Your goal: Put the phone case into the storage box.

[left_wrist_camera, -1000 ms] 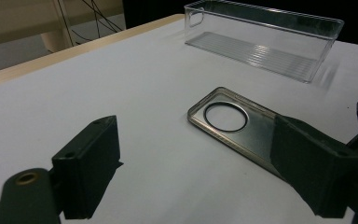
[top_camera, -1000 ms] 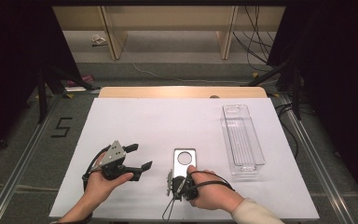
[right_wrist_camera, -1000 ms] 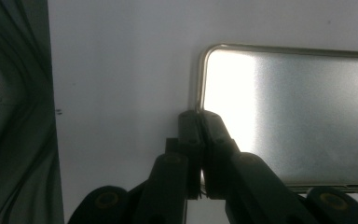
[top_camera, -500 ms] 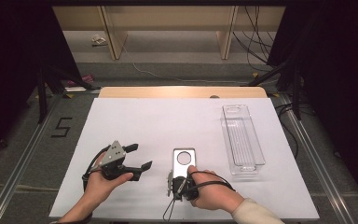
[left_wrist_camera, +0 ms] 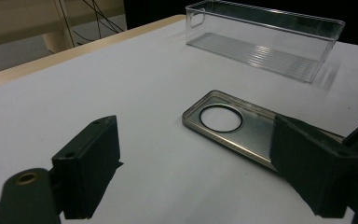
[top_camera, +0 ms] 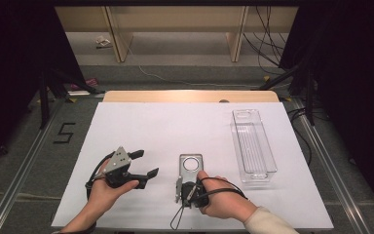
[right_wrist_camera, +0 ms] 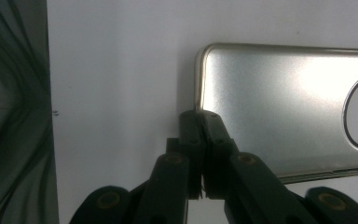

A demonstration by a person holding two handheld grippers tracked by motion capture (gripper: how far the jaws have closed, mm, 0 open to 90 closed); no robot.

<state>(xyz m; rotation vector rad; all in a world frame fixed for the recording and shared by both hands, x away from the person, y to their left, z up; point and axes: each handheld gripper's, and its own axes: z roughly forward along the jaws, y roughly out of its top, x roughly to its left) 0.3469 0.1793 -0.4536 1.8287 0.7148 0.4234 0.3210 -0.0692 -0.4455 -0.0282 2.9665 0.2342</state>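
I have the right gripper (right_wrist_camera: 200, 135) clenched on the near edge of the flat silver metal phone case with a round hole (top_camera: 190, 167), which lies mid-worktop. My left gripper (top_camera: 139, 165) hovers released beside it. Next, I judge, lift it toward the clear plastic bin (top_camera: 253, 145).

Phone case (top_camera: 190, 167) flat on table (top_camera: 165, 126), centre-near. Clear bin (top_camera: 252, 144) to its right, farther back, well apart. Left gripper (top_camera: 141, 165) left of case; right gripper (top_camera: 181, 187) at case's near edge.
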